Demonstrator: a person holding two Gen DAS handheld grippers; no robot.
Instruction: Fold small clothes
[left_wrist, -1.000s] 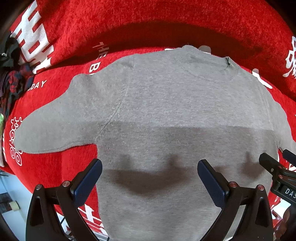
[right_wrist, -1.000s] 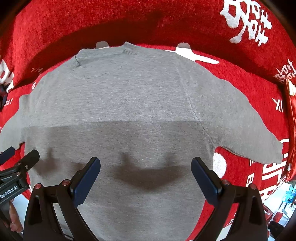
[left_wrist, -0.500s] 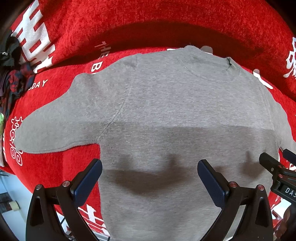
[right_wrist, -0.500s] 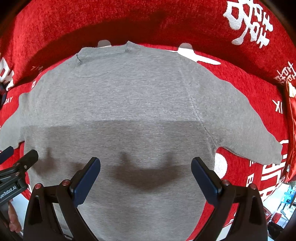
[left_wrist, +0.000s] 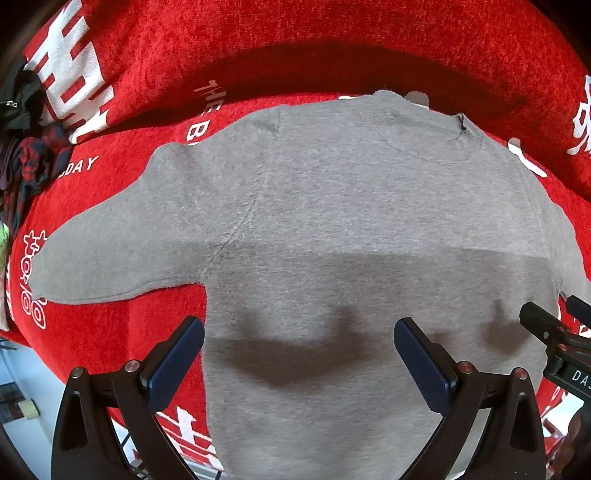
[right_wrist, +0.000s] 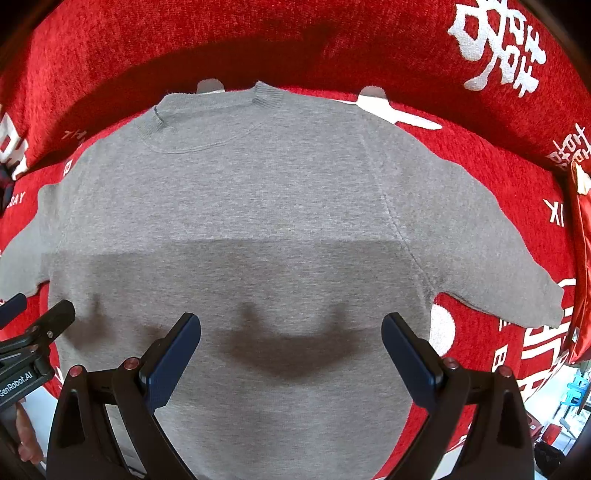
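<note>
Almost nothing has moved in the last second — view creeps slightly closer. Left gripper (left_wrist: 299, 354) and right gripper (right_wrist: 291, 347) hover wide apart, empty, over the lower body of the grey sweater (left_wrist: 332, 229). It's spread flat, sleeves out, on the red blanket (left_wrist: 110, 332) — probably squared up for a first fold.

Both views are bright and evenly lit, with colours saturated and no glare. A straight-edged shadow falls across the lower half of the grey sweater (left_wrist: 332, 206), and darker, soft-edged gripper shadows sit at 6 o'clock. A deep shadow band lies along the fold of the red blanket (right_wrist: 424, 48) near 12 o'clock. Fisheye distortion bows everything outward; the corners go black. The centre is sharp, while the rim softens. Pale overexposed patches show at 5 and 7 o'clock.
</note>
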